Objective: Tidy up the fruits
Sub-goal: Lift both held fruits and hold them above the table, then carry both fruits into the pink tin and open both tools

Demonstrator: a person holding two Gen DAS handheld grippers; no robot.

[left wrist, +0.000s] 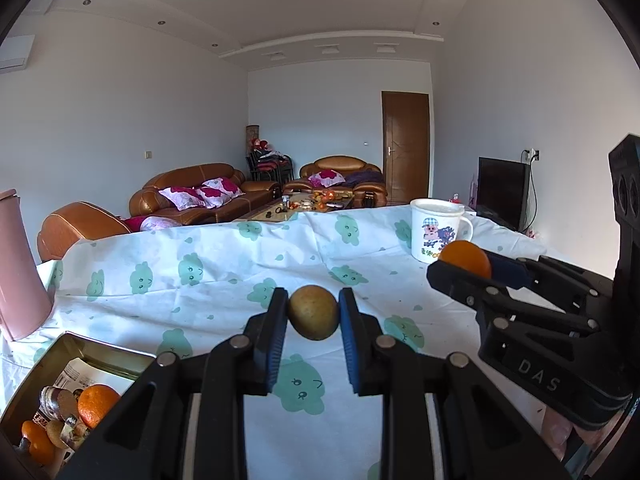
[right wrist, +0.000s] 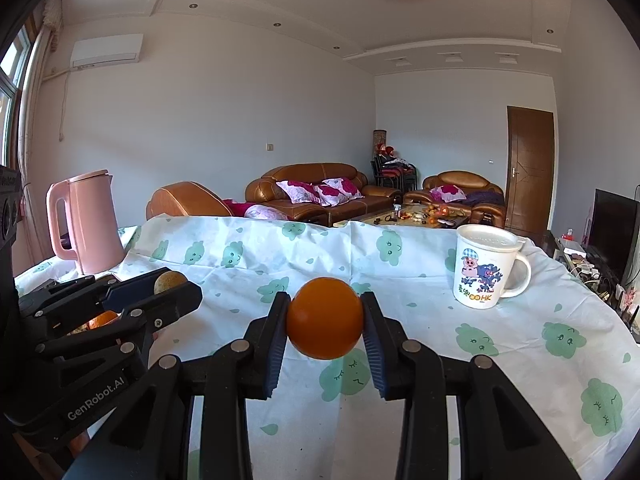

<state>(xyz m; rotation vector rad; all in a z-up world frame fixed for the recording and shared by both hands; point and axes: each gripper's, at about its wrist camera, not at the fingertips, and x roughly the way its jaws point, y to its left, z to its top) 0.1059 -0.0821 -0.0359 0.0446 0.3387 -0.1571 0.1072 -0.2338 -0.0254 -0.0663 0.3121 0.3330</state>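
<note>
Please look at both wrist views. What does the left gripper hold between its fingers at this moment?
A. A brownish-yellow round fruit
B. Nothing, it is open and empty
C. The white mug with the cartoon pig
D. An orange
A: in the left wrist view the left gripper is shut on the brownish-yellow fruit, while the orange sits in the right gripper.

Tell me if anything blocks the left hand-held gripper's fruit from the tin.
Nothing visible does. The left hand-held gripper holds the brown fruit above bare tablecloth; the open tin lies to its lower left.
</note>
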